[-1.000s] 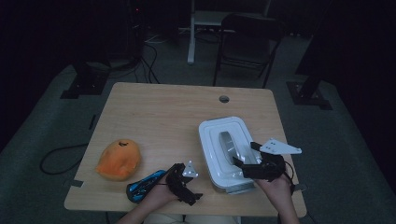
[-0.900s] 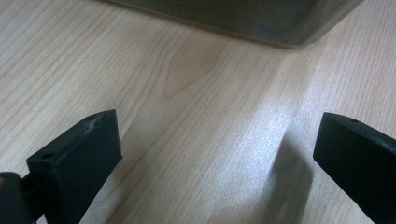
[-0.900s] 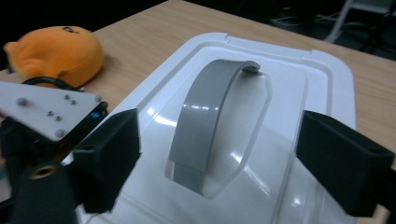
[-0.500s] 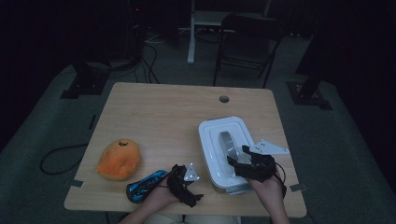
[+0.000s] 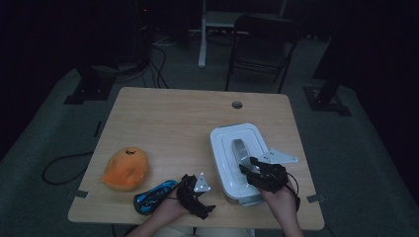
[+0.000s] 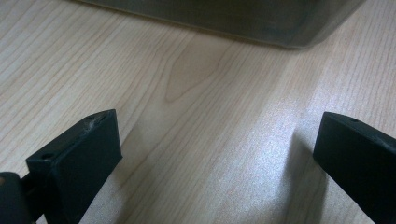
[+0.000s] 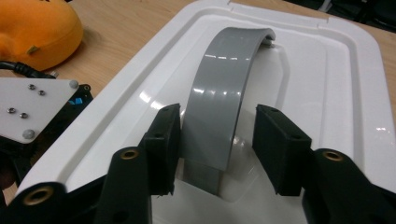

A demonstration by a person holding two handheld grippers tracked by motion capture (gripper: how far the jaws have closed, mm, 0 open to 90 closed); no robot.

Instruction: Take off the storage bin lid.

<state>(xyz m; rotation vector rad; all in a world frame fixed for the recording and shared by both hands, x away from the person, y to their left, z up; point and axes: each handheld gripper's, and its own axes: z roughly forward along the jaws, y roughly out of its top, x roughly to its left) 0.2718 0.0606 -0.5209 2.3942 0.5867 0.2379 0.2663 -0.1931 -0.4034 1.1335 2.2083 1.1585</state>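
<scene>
Grey handle (image 7: 224,98) of the white lid (image 7: 322,93) is what I am after; it arches over a shallow recess in the middle of that lid, on the storage box (image 5: 237,163) sitting toward the near right corner of the bench (image 5: 173,118). My right gripper (image 7: 218,140) straddles the handle near its closer end. Its jaws have just been closing: the left pad lies against the handle's edge, while the right pad stands apart from it with a gap showing, so I am not pinching it yet.

My worry is that the handle is smooth, glossy plastic, a thin curved strap with bright glints on it. I am taking it low and off its crown, so the pads may slide along the curve or the lid may tip as it rises. If the lid sits tight on its rim, I judge the whole box could drag or lift with it.

My left gripper (image 5: 197,195) rests near the near edge, jaws spread wide over bare pale woodgrain, with nothing between them, so it is not steadying the box. A soft-looking, rounded orange toy (image 5: 125,169) and a blue thing (image 5: 153,195) lie well apart by the near left corner.
</scene>
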